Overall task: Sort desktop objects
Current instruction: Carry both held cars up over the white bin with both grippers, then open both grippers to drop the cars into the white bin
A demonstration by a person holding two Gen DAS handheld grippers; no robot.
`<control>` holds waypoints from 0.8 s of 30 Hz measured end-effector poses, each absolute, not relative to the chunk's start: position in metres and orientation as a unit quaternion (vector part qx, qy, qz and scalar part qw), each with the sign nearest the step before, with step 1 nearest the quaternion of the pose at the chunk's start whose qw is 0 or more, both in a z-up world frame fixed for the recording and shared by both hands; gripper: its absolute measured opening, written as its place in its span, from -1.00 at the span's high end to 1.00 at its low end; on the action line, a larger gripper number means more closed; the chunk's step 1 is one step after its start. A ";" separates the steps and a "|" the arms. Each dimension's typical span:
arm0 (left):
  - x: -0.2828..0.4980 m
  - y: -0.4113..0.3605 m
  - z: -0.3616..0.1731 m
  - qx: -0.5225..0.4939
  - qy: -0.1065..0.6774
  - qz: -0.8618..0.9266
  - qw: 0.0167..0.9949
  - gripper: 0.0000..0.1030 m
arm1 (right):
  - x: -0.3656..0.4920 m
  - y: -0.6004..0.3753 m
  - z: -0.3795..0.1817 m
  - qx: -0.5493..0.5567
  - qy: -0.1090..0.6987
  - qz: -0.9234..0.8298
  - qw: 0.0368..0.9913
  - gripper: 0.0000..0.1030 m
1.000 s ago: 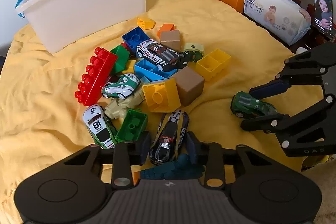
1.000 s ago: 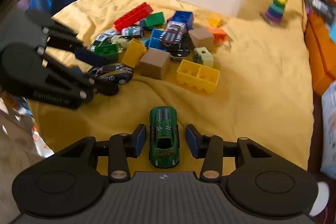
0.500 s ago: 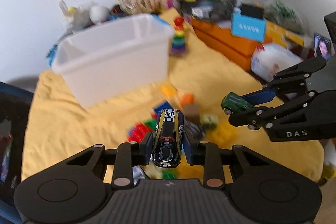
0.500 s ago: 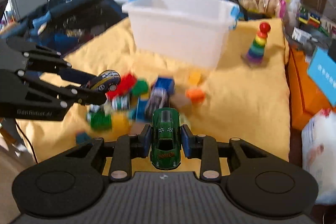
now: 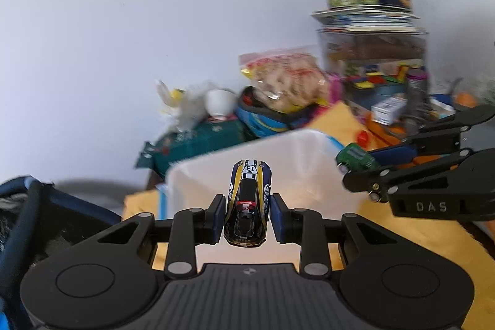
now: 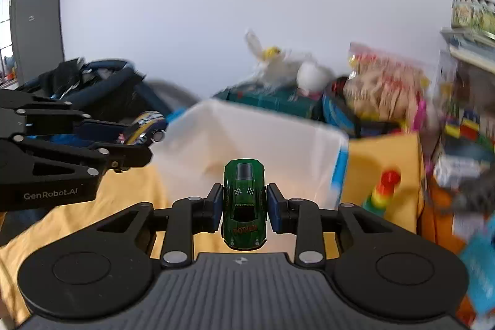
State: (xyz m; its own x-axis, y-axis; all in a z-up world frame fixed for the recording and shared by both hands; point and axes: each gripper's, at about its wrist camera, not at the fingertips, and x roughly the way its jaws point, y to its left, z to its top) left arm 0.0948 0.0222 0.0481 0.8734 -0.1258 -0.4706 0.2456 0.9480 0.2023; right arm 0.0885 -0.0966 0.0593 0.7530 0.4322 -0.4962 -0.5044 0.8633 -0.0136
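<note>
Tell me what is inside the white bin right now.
Only bare pale walls show inside the white bin. Its floor is hidden by the near rim and by the left gripper holding the black-and-yellow car.

Left gripper (image 5: 247,214): raised, levelled forward, fingers pressing inward on both sides of a load, holding it aloft. Right gripper (image 6: 245,207): raised alongside at similar height, likewise clamping, fingers closing against its load's flanks.
</note>
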 end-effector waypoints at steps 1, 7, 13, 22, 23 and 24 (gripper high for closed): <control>0.107 0.023 0.048 0.129 0.234 -0.089 0.960 0.33 | 0.100 -0.095 0.061 -0.070 0.246 0.246 0.935 0.35; 0.187 0.026 0.026 0.108 0.297 -0.070 0.946 0.33 | 0.173 -0.078 0.049 -0.039 0.309 0.224 0.924 0.35; 0.241 0.026 -0.028 0.101 0.391 -0.046 0.914 0.34 | 0.209 -0.075 0.019 -0.041 0.366 0.194 0.909 0.35; 0.240 0.026 -0.030 0.102 0.402 -0.038 0.909 0.15 | 0.209 -0.072 0.010 -0.060 0.381 0.187 0.903 0.20; 0.238 0.027 -0.026 0.099 0.398 -0.035 0.911 0.13 | 0.210 -0.071 0.012 -0.062 0.379 0.185 0.904 0.17; 0.237 0.028 -0.023 0.095 0.395 -0.033 0.913 0.11 | 0.209 -0.071 0.013 -0.064 0.377 0.183 0.905 0.12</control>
State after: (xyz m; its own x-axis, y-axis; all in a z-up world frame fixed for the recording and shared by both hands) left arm 0.2366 0.0283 -0.0229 0.6865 0.0158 -0.7269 0.1348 0.9797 0.1486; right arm 0.2088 -0.0711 0.0134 0.6479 0.2832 -0.7072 -0.3805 0.9245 0.0216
